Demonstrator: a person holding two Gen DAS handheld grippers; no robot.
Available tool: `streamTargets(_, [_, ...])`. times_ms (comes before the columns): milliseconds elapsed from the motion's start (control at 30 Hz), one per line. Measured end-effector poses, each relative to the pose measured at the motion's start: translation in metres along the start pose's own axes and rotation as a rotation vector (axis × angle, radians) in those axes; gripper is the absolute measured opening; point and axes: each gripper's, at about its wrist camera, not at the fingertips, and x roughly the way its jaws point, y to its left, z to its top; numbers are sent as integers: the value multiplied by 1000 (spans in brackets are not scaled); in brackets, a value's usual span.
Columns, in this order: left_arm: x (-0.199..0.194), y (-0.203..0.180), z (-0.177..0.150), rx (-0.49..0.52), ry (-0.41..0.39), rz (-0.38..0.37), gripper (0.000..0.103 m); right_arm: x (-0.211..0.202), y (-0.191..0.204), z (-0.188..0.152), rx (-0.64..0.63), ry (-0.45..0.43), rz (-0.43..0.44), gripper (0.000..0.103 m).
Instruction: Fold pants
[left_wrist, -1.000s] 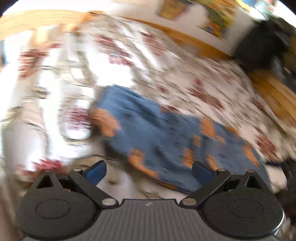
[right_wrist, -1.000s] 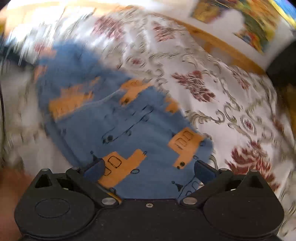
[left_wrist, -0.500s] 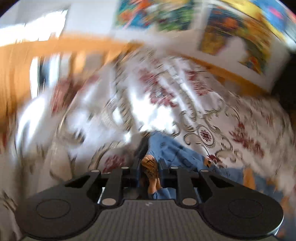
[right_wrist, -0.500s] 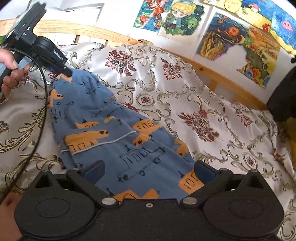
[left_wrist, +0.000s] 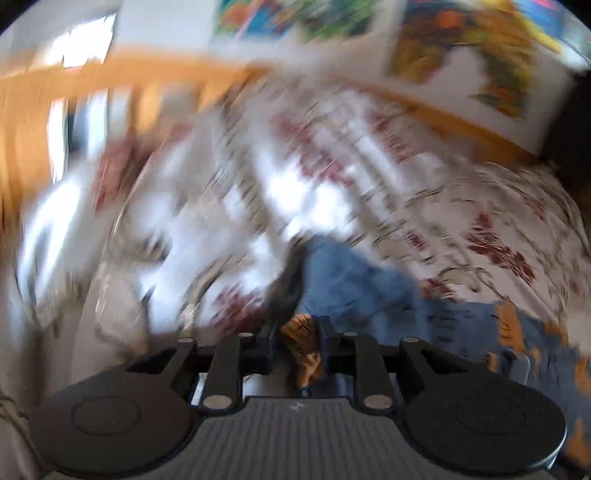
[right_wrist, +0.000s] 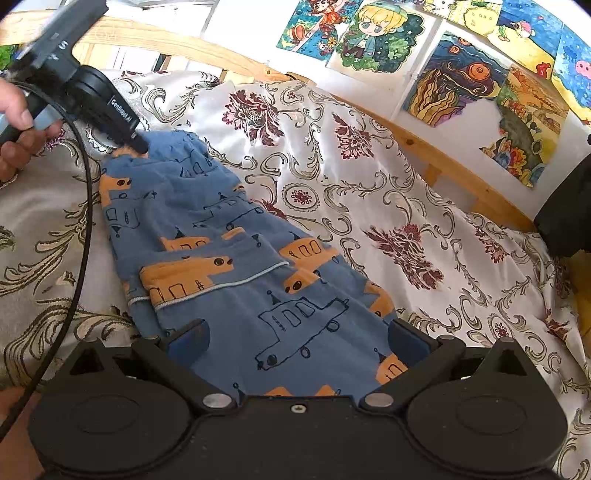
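Blue pants (right_wrist: 236, 266) with orange vehicle prints lie stretched across a floral bedspread (right_wrist: 369, 177). My left gripper (left_wrist: 297, 341) is shut on an orange-printed end of the pants (left_wrist: 354, 291); its view is blurred. In the right wrist view that same left gripper (right_wrist: 138, 146) pinches the far end of the pants, held by a hand (right_wrist: 14, 125). My right gripper (right_wrist: 299, 339) is open, its blue pads on either side of the near end of the pants, low over the fabric.
A wooden bed rail (right_wrist: 443, 155) runs along the far side under a wall with colourful drawings (right_wrist: 461, 70). A black cable (right_wrist: 83, 221) trails from the left gripper over the bedspread. A dark object (right_wrist: 565, 214) sits at the right edge.
My left gripper went from open to shut on the pants' end and pulled it up and away. The pants became stretched out. My right gripper stayed open over the near end.
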Motion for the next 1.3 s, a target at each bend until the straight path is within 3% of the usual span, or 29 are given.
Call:
streamTargets(67, [5,16,2,-88,8,-72,29,0,1,-1,-2,3,1,102])
streamTargets(133, [7,19,5,-101,9,-116,41,0,0,-2,-1,6,3,102])
streamTargets(367, [18,5,15,-71,11,-77,53,-1,-3,-2,22,11,-4,102])
streamTargets(467, [20,12,20,-120,31,-75,46,2,2,-3,9,16,4,102])
streamTargets(533, [25,19,23,-176,64,-52,25,3,3,-3,7,15,7,102])
streamTargets(667, [28,29,31,-238,122,-88,20,6,-1,-2,35,20,17,102])
streamTargets(833, [7,5,42,-149,102,-76,16,7,-6,1,56,47,28,102])
streamTargets(967, [-32,-32,56,-44,63,-129,15,-4,-18,6,72,13,9,102])
streamTargets(1133, [-78,-98,67,128,34,-233,16,-25,-66,13,207,-18,7,102])
streamTargets(1300, [-98,-177,49,317,58,-360,16,-45,-139,-1,436,-28,-1,102])
